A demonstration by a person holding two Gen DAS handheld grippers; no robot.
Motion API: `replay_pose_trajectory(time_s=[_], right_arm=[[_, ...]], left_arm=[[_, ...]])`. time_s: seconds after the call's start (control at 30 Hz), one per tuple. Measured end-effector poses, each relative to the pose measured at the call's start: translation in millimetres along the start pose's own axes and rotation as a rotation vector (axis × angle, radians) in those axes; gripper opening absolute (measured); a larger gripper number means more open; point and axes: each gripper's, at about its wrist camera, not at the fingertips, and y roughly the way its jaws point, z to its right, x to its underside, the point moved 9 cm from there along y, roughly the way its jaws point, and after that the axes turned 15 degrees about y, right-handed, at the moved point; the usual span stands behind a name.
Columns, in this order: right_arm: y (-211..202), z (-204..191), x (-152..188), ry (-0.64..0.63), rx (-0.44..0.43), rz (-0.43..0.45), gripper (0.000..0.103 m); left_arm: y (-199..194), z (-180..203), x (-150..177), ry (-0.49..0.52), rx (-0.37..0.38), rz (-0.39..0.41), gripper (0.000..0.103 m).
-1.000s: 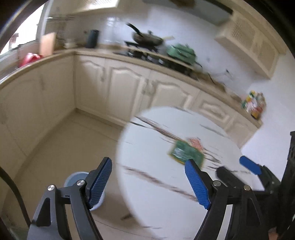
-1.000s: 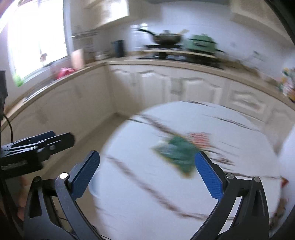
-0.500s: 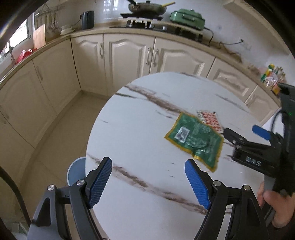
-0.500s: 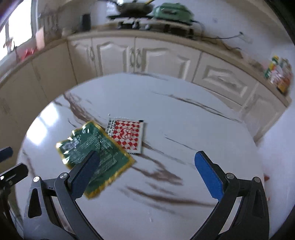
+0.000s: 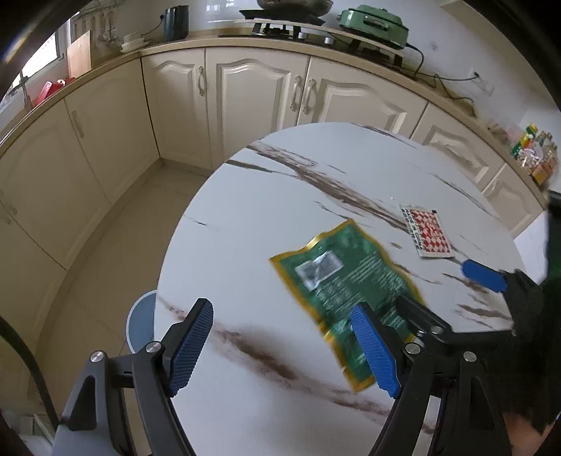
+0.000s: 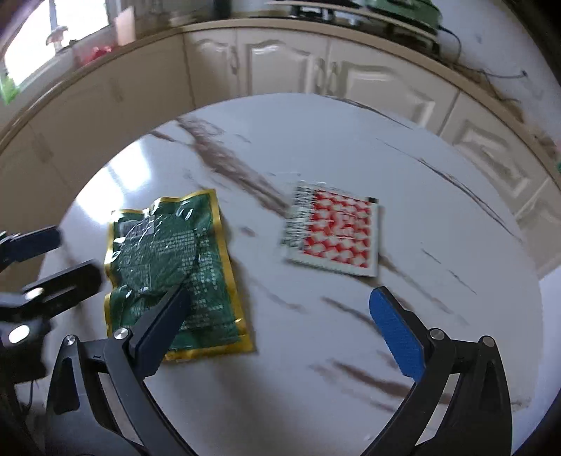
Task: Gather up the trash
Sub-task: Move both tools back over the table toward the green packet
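A green wrapper with a gold edge lies flat on the round white marble table. A smaller red-and-white checked packet lies beyond it, apart from it. My left gripper is open and empty above the table's near edge, its right finger just over the green wrapper's near corner. My right gripper is open and empty, low over the table between the two wrappers; it also shows in the left wrist view.
A blue-grey bin stands on the floor by the table's left edge. Cream kitchen cabinets run along the back and left, with a stove and a green cooker on the counter. Bottles stand at the far right.
Both grippers have come closer and lower over the table. The wrappers now look larger and sit nearer the fingers. Neither wrapper has moved.
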Motion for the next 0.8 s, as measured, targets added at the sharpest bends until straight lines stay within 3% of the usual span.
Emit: replay_pose_trajectory(time_s=[0.2, 0.37, 0.5, 0.63, 0.8], right_arm=[[-25, 41, -6, 0.129, -0.028, 0.063, 0.102], [-38, 70, -12, 0.162, -0.034, 0.091, 0.103], [-35, 83, -19, 0.183, -0.052, 0.092, 0.103], [-26, 90, -28, 0.233, -0.098, 0.082, 0.103], [-11, 73, -41, 0.204, -0.107, 0.068, 0.103]], left_arm=[[20, 12, -4, 0.009, -0.012, -0.028, 0.078], [34, 28, -15, 0.004, -0.008, -0.029, 0.078], [43, 31, -20, 0.013, -0.060, -0.038, 0.079], [52, 34, -24, 0.055, -0.119, -0.033, 0.092], [58, 33, -23, 0.092, -0.090, -0.001, 0.093]])
